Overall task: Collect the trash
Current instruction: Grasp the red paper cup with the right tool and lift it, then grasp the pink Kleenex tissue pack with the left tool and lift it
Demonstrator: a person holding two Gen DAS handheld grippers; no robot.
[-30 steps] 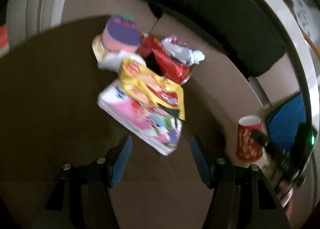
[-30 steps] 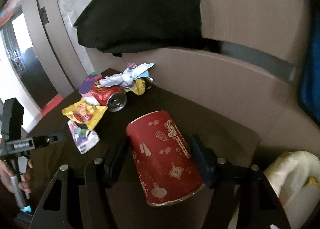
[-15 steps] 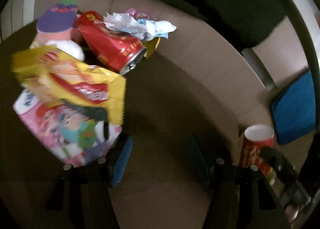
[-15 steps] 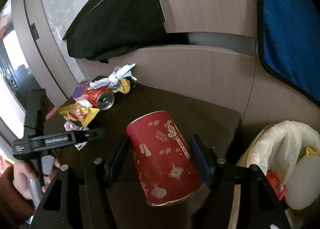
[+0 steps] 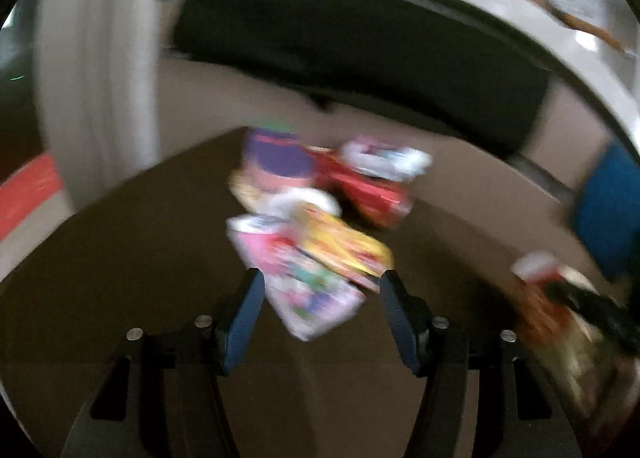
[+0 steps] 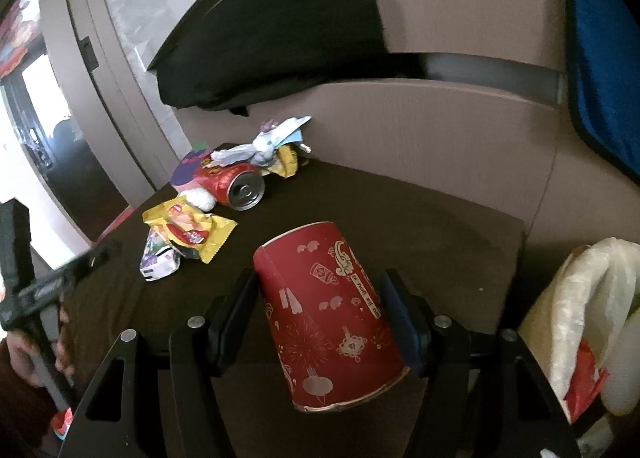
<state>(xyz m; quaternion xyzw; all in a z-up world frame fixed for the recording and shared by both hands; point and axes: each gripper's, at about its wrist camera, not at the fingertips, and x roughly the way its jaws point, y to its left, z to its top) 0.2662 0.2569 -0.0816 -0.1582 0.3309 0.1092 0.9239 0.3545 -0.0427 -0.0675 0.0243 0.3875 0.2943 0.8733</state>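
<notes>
**Clear Tabletop on the Near Side, Litter Packed Against the Wall**

Bare dark table [image 6: 440, 218] lies open ahead of my right gripper [image 6: 320, 322], though the red paper cup [image 6: 328, 318] fills its jaws. To the right, the bag-lined bin [image 6: 580, 318] blocks the table's edge. Far left, a heap bars the corner: soda can [image 6: 236, 184], yellow wrapper [image 6: 188, 228], pink packet [image 5: 304, 290]. My left gripper [image 5: 322, 314], jaws wide apart, has that packet right before it.

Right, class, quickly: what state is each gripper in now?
Left gripper: open, holding nothing; wrappers lie beyond it.
Right gripper: closed on the red paper cup.
</notes>
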